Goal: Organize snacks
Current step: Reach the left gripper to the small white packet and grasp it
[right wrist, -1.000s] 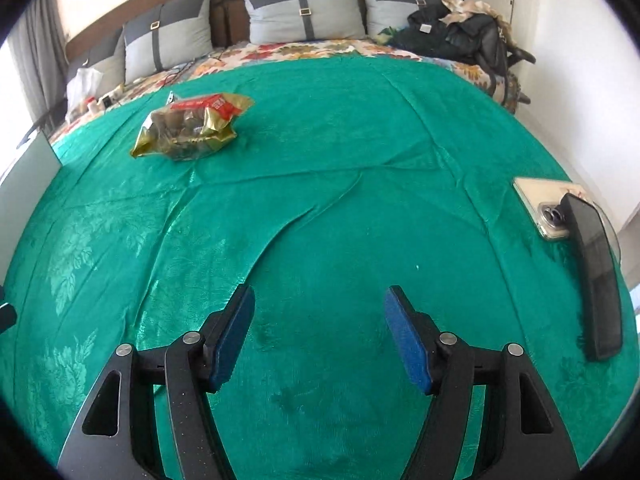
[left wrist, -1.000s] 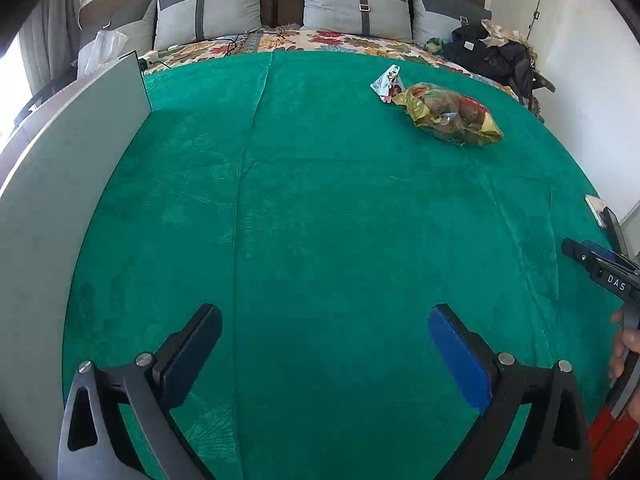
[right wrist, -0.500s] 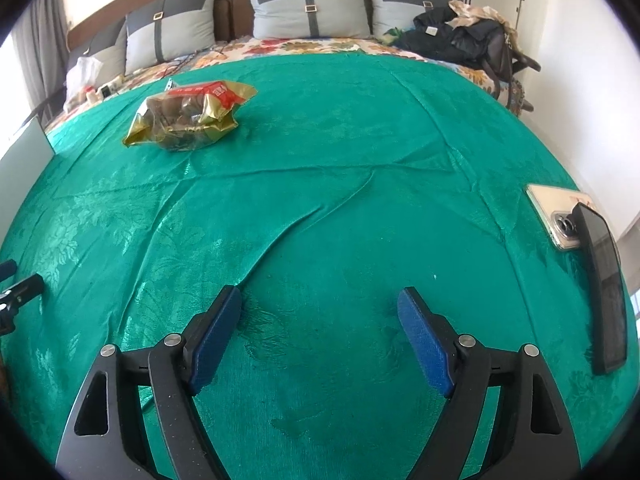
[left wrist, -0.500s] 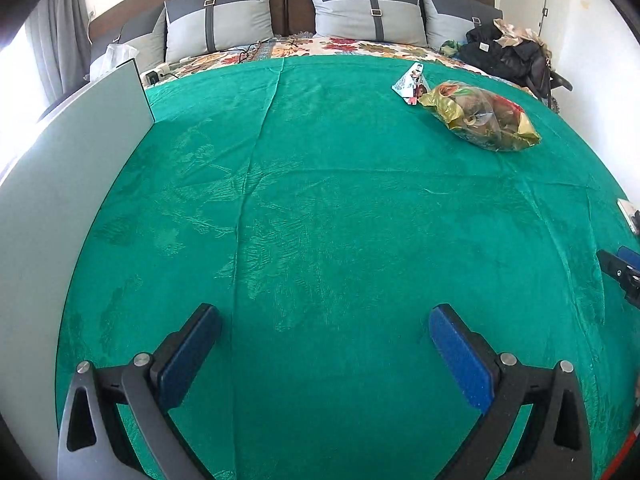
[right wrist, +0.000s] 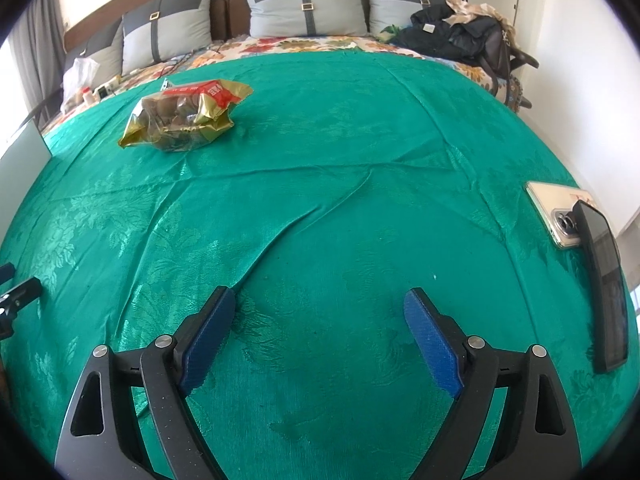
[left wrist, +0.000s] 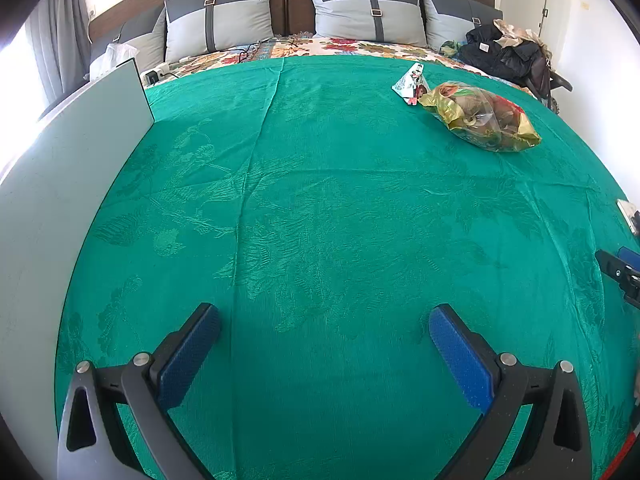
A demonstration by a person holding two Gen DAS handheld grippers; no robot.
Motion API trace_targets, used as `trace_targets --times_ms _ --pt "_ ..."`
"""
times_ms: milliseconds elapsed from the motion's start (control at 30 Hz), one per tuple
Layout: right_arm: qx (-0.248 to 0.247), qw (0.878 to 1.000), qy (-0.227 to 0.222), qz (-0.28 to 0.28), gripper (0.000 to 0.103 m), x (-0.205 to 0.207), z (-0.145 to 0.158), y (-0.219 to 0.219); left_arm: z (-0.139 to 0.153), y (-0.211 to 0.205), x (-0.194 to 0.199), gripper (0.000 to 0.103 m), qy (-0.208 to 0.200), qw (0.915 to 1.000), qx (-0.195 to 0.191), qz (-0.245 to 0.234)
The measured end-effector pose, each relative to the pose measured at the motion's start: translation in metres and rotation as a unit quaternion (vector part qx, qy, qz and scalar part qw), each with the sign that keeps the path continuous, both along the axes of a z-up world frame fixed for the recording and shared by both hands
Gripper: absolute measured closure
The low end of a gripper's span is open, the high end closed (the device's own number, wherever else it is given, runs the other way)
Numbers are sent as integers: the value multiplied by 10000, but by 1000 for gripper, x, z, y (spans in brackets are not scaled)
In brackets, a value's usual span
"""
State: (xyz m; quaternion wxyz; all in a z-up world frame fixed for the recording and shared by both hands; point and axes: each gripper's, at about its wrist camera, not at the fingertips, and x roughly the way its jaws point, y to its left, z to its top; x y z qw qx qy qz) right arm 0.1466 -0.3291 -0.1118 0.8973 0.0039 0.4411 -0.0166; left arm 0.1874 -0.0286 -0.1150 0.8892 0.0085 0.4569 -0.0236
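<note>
Now the right hand-held gripper is opening wider than before, empty; the left hand-held gripper gapes empty.

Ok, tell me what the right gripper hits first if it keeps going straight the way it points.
Most likely just the green bedspread. The right gripper tilts down at bare cloth, jaws opening with nothing between them. The gold snack bag lies far off to the left.

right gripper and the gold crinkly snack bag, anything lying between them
Nothing but creased green bedspread lies between the opening, empty right gripper and the gold crinkly snack bag, as the right wrist view shows.
</note>
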Motion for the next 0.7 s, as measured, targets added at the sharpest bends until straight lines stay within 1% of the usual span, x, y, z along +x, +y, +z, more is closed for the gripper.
trace_targets --times_ms 267,300,333,367,400,433,500,567,633,700 --pt "2 10000 1 0 12 0 0 0 0 0 1 0 18 10000 -1 1" --pt "3 10000 2 0 12 0 0 0 0 0 4 0 115 9999 7 -38" --pt "2 10000 1 1 12 0 1 0 2 0 11 0 320 9994 -8 -135" --pt "2 10000 2 0 12 0 1 0 5 -2 21 0 549 9981 -62 -277" --pt "2 10000 2 1 12 0 1 0 10 -3 34 1 688 9968 -138 -377" --pt "5 10000 2 1 12 0 1 0 18 -5 48 1 698 9966 -222 -391" --pt "13 10000 4 4 11 0 1 0 41 -5 81 1 503 9974 -439 -283" --pt "24 10000 9 6 11 0 -1 0 63 -8 120 1 326 9963 -777 -157" --pt "23 10000 10 6 11 0 -1 0 75 -15 160 1 271 9942 -1035 -109" --pt "24 10000 10 7 11 0 -1 -1 77 -27 197 1 291 9935 -1090 -130"
